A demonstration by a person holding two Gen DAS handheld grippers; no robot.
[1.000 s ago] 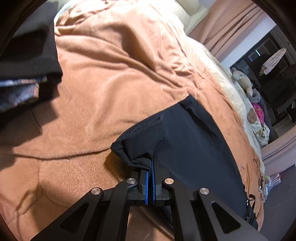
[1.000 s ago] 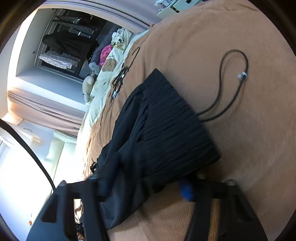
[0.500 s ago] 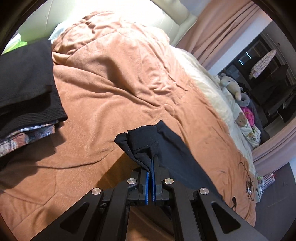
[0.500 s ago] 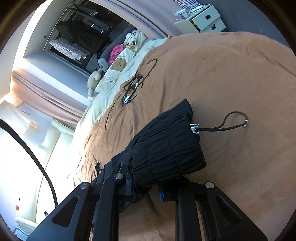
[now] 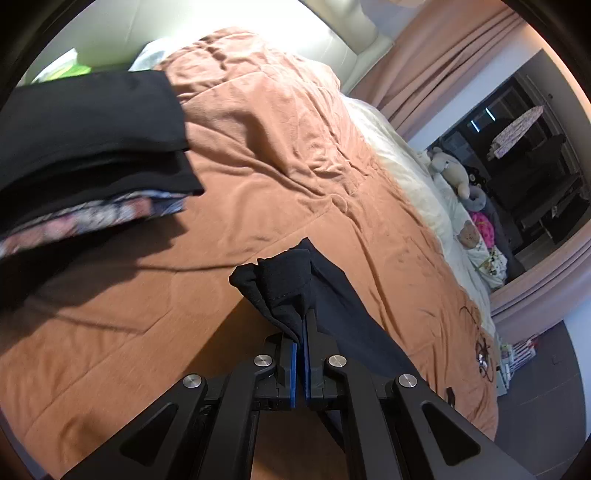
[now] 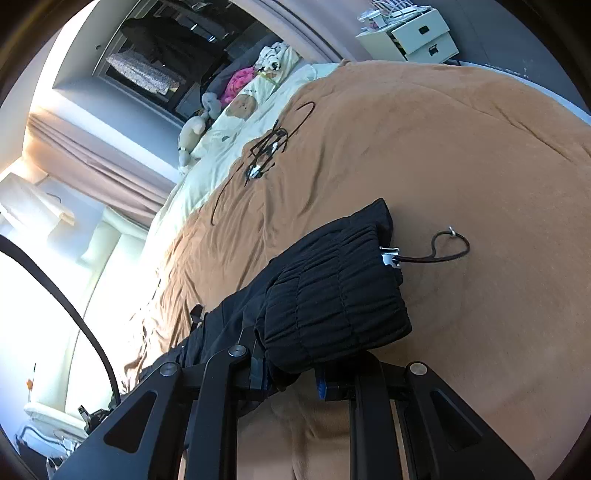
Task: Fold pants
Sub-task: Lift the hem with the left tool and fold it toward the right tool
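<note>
A pair of black pants (image 5: pixel 332 295) hangs between my two grippers above the orange blanket (image 5: pixel 258 166). In the left wrist view my left gripper (image 5: pixel 303 332) is shut on a bunched leg hem, and the leg trails down to the right. In the right wrist view my right gripper (image 6: pixel 290 373) is shut on the gathered elastic waistband (image 6: pixel 332 295), which bulges over the fingers. A black drawstring (image 6: pixel 443 254) with a metal tip loops from the waistband onto the blanket (image 6: pixel 443 147). The cloth hides the right fingertips.
A stack of folded dark clothes (image 5: pixel 85 147) lies at the left on the bed. Plush toys (image 5: pixel 450 173) and a cream cover line the far edge. A tangle of black cable (image 6: pixel 266 151) rests on the blanket. A white drawer unit (image 6: pixel 413 33) stands beyond the bed.
Both grippers have risen and lifted the pants off the blanket. The right jaws closed on the waistband and that view rolled. The left gripper moved toward the folded stack.
</note>
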